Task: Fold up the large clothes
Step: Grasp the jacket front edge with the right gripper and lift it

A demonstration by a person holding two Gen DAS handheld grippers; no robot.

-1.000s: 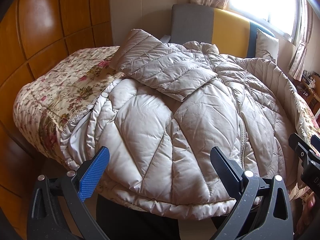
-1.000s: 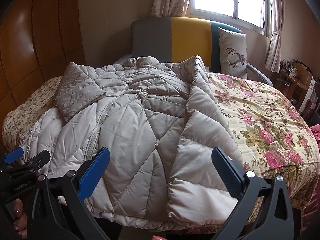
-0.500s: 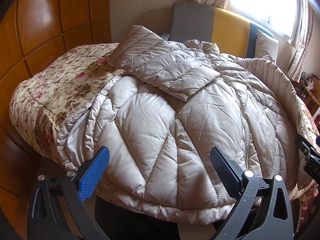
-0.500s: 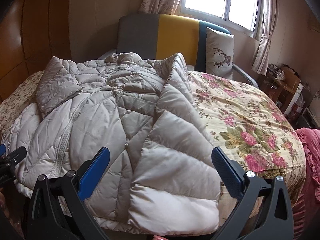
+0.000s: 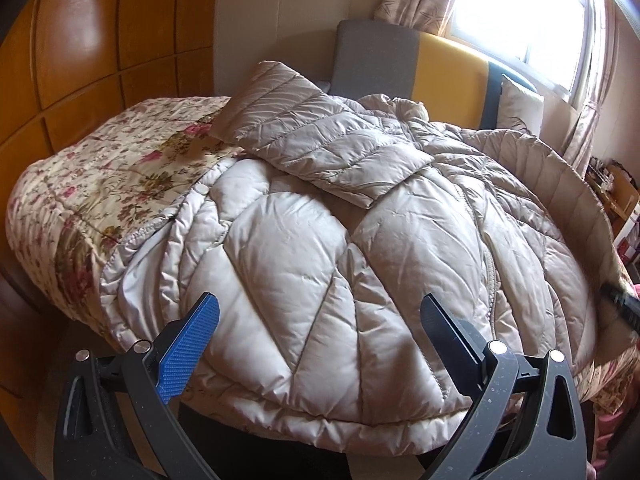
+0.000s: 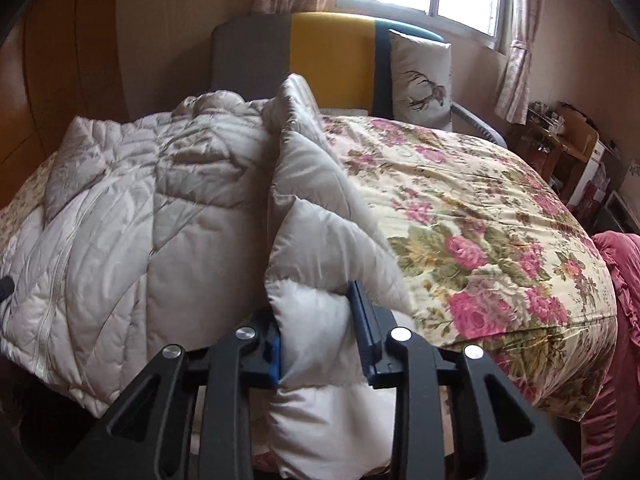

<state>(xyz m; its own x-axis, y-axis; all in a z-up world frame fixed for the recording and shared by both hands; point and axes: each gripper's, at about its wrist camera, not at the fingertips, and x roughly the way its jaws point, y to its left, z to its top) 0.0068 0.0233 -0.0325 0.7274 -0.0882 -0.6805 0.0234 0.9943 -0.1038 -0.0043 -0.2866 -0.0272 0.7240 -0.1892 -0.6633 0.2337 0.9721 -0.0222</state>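
Observation:
A large beige quilted puffer coat (image 5: 320, 240) lies spread on the bed, one sleeve (image 5: 320, 148) folded across its chest. My left gripper (image 5: 316, 320) is open and empty, just above the coat's near hem. My right gripper (image 6: 318, 328) is shut on the folded right edge of the coat (image 6: 320, 280) near the hem. The coat's body (image 6: 140, 208) lies to its left. The right gripper's tip (image 5: 620, 304) shows at the right edge of the left wrist view.
A floral bedspread (image 6: 460, 216) covers the bed (image 5: 100, 176). A grey and yellow headboard (image 6: 320, 52) and a deer pillow (image 6: 420, 80) stand at the far end. A wooden wall (image 5: 80, 60) runs on the left. A cluttered desk (image 6: 568, 140) stands at the right.
My right gripper has moved right and forward and closed on the coat's folded right edge. My left gripper has stayed open over the hem, shifting slightly.

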